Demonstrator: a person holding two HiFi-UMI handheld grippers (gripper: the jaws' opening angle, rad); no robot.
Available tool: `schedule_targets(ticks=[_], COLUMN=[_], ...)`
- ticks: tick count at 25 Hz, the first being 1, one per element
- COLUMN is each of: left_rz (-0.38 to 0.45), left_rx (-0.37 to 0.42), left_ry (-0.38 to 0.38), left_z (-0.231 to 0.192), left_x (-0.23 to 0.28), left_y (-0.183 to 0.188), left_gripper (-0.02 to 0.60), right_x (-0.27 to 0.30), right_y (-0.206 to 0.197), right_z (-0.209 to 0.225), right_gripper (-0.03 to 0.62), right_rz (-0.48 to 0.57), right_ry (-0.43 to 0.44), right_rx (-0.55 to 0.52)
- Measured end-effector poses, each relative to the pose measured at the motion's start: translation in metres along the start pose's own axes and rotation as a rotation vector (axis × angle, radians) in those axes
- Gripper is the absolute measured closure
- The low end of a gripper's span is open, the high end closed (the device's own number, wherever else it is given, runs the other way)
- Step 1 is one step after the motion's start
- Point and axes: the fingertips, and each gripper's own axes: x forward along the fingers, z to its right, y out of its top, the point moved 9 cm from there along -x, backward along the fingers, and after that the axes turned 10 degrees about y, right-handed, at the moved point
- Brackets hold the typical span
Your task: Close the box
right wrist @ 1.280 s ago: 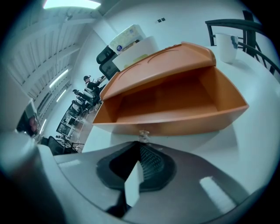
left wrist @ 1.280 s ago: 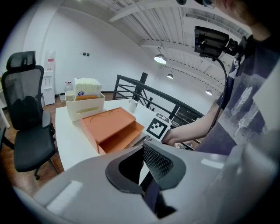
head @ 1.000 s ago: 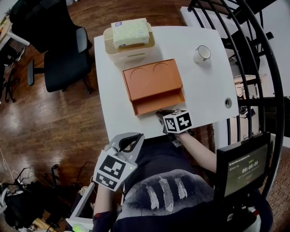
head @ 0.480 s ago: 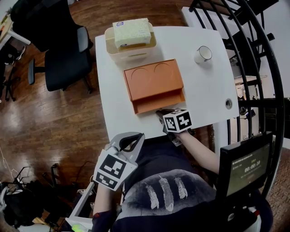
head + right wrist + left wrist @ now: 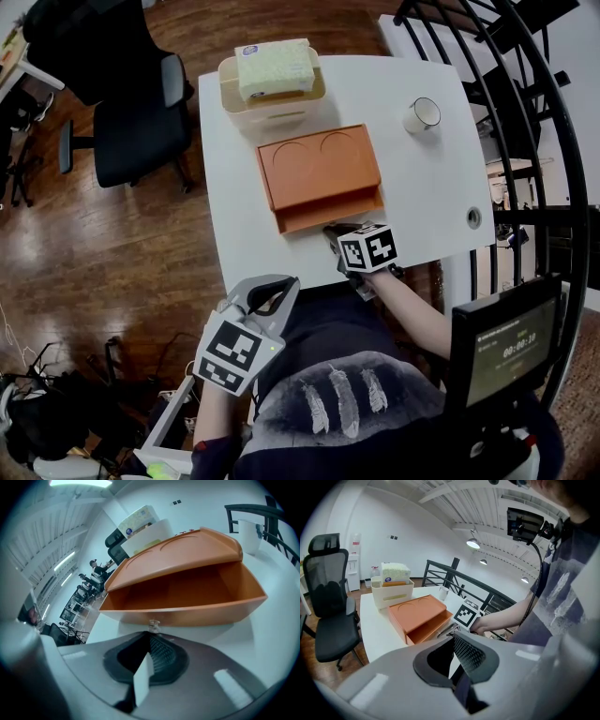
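Where right gripper [image 5: 152, 629] aims, box [image 5: 183, 585] lies ajar.

white table [image 5: 427, 192] | orange box [image 5: 319, 169] | cream bin [image 5: 277, 121], perhaps tissues [image 5: 274, 67] inside | white cup [image 5: 422, 114]

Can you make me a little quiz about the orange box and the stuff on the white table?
1. Where is the right tool, next to the orange box? A) on its top B) at the front of its drawer C) behind it
2. True or false: the drawer is shut all the way.
3. Fill in: a white ___ stands near the far right corner of the table.
Key: 1 B; 2 false; 3 cup.
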Motion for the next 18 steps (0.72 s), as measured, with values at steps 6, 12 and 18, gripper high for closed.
schedule_targets(ticks=[6,12,18], left_rz=[0.004,0.007,0.006], left_rx=[-0.004,-0.011,-0.02], left_ry=[0.001,0.006,0.003], left_z=[-0.0001,-0.0012,-0.0036], left_x=[0.0004,0.0006,0.0015], left_y=[0.002,0.0021,0.001], left_gripper=[0.578,0.578,0.578], right_x=[0.0,0.0017,0.0037], right_y=[0.0028,0.0041,0.004], right_z=[-0.0006,-0.0006,0.0005], right_gripper=[0.592,0.592,0.592], right_rz=[0.0,-0.002,-0.004], right_ry=[0.005,0.008,0.008], right_rx=[-0.002,-0.006,-0.007])
